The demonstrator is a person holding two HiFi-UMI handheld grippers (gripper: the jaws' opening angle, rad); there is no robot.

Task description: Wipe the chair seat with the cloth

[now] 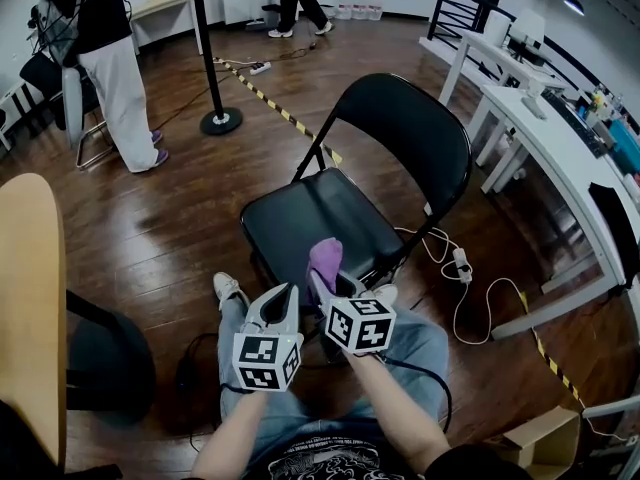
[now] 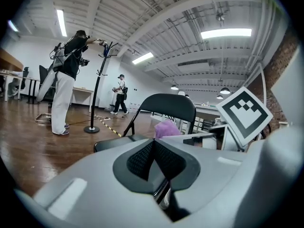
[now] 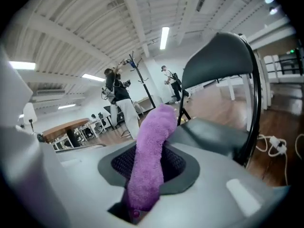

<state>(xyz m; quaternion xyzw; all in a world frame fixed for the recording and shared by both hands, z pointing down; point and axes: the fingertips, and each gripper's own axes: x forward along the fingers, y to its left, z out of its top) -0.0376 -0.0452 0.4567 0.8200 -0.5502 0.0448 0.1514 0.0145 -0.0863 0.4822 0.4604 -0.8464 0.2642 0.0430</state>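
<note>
- Over the near edge of the chair seat (image 1: 300,218), my right claw (image 1: 325,286) is clamped on the purple cloth (image 1: 325,258). The cloth stands up out of the pads as a rolled tuft.
- Right gripper view agrees: the cloth is pinched low between the pads and most of it sticks out ahead. It's not touching the seat as far as I can tell.
- Left claw (image 1: 287,298) sits just beside the right one, jaws together, nothing in them. Left gripper view shows the pads meeting.
- My read: wiping hasn't begun, so the whole seat is left to do.
- To do it well, I'd tip the right claw down so the free end of the cloth lies on the seat, not the claw tips. Hard jaws scraping the surface is the main risk.
- I'd start at the far side by the backrest (image 1: 410,133) and pull toward me in overlapping passes, working side to side.
- The cloth looks soft and floppy, and a narrow tuft covers little. I'd press lightly so it spreads. Too much force may fold it under or drag it out of the grip.
- The folding chair looks light and could slide on the wood floor (image 1: 150,228). The left claw could steady the seat edge, otherwise I'd hold it clear.
- Cable (image 1: 470,298) lies on the floor right of the chair, well apart, no issue.
</note>
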